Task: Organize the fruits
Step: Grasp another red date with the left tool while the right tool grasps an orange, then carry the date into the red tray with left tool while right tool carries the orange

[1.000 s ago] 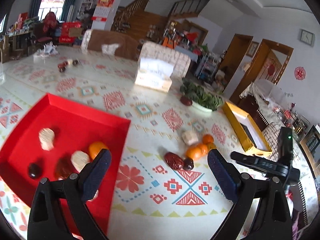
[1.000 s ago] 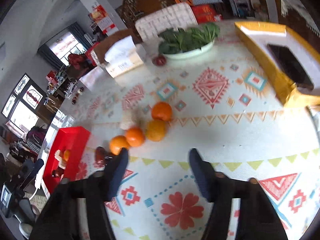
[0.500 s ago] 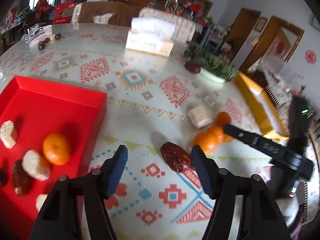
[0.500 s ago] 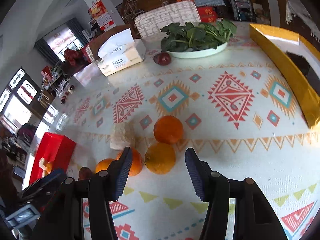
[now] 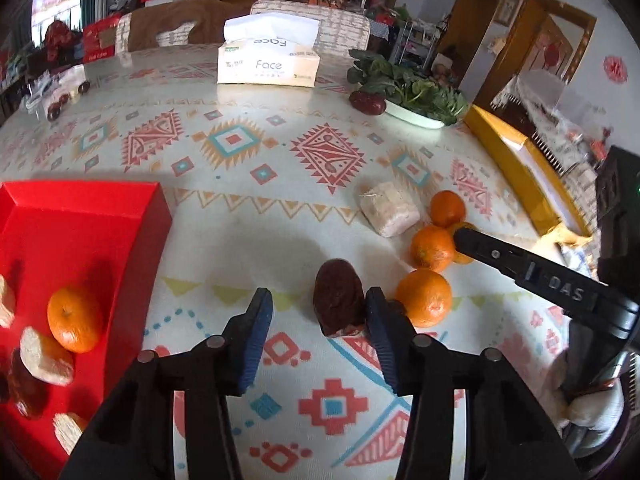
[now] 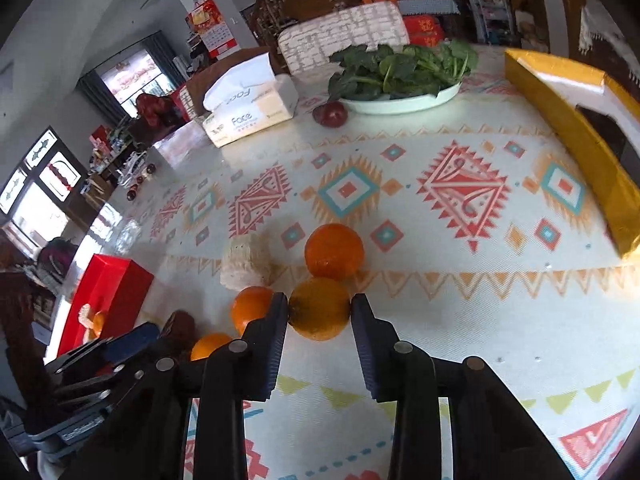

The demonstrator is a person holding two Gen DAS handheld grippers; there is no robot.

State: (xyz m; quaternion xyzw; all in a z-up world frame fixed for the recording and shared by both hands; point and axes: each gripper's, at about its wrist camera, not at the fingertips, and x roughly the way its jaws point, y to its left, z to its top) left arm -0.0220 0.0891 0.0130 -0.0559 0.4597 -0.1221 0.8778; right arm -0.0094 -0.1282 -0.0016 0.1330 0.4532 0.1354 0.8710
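A dark red date (image 5: pixel 338 304) lies on the patterned cloth between the fingers of my left gripper (image 5: pixel 319 296). Its jaws are closing: the right pad touches the date and the left pad stands apart. My right gripper (image 6: pixel 320 302) is shut on an orange (image 6: pixel 320 312) that rests on the cloth, both pads against it. Beside it lie other oranges (image 6: pixel 334 251) (image 6: pixel 254 312) and a pale chunk (image 6: pixel 246 262). The red tray (image 5: pixel 80 208) at the left holds an orange (image 5: pixel 74 318), pale pieces and dark dates. The right gripper's finger (image 5: pixel 520 268) reaches into the orange cluster (image 5: pixel 432 248).
A tissue box (image 5: pixel 268 62) stands at the back. A white plate of greens (image 5: pixel 412 92) with a red fruit (image 5: pixel 368 102) next to it sits back right. A yellow box (image 5: pixel 524 172) runs along the right edge. Small dark fruits (image 5: pixel 54 110) lie far left.
My left gripper swung right from above the red tray down to the date, and its jaws narrowed. My right gripper moved forward to the oranges and closed on one.
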